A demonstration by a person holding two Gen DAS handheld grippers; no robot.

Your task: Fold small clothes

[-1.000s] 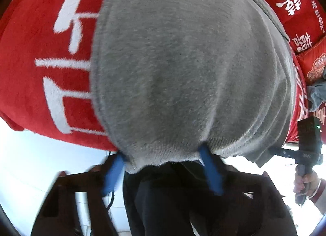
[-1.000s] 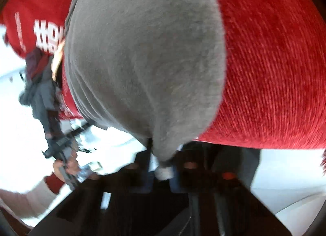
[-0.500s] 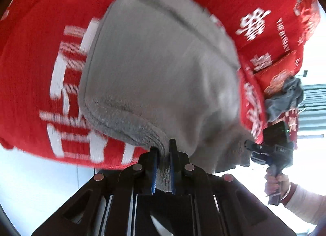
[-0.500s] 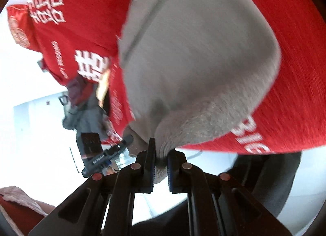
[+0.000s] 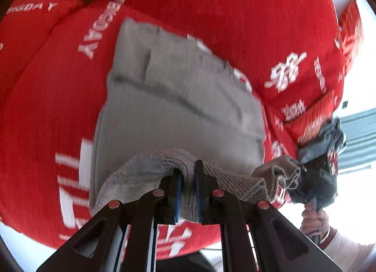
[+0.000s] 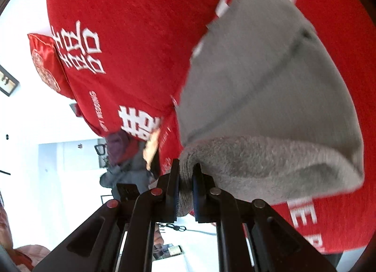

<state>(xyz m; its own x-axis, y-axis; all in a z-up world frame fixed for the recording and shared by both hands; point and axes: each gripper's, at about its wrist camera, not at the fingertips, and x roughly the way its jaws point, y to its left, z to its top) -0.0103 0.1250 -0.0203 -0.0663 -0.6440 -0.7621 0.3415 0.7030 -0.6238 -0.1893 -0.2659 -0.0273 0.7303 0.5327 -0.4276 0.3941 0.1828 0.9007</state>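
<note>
A grey knit garment (image 5: 169, 107) lies spread on a red bed cover with white lettering (image 5: 47, 107). Its near ribbed edge is bunched and lifted. My left gripper (image 5: 188, 189) is shut on that edge, cloth pinched between the blue pads. In the left wrist view the right gripper (image 5: 312, 178) shows at the far right, holding the same edge's other corner, with a hand (image 5: 315, 218) below it. In the right wrist view my right gripper (image 6: 185, 189) is shut on the fuzzy grey edge (image 6: 258, 166), and the garment (image 6: 270, 84) stretches away up and right.
A red satin pillow (image 6: 44, 63) sits at the bed's far end. A pile of dark grey and purple clothes (image 6: 122, 154) lies past the bed's corner, also seen as a grey bundle (image 5: 329, 135). White floor and walls surround the bed.
Both grippers pulled back and away from the bed, so the garment went from filling each view to lying stretched out on the cover. The held edge stays pinched.
</note>
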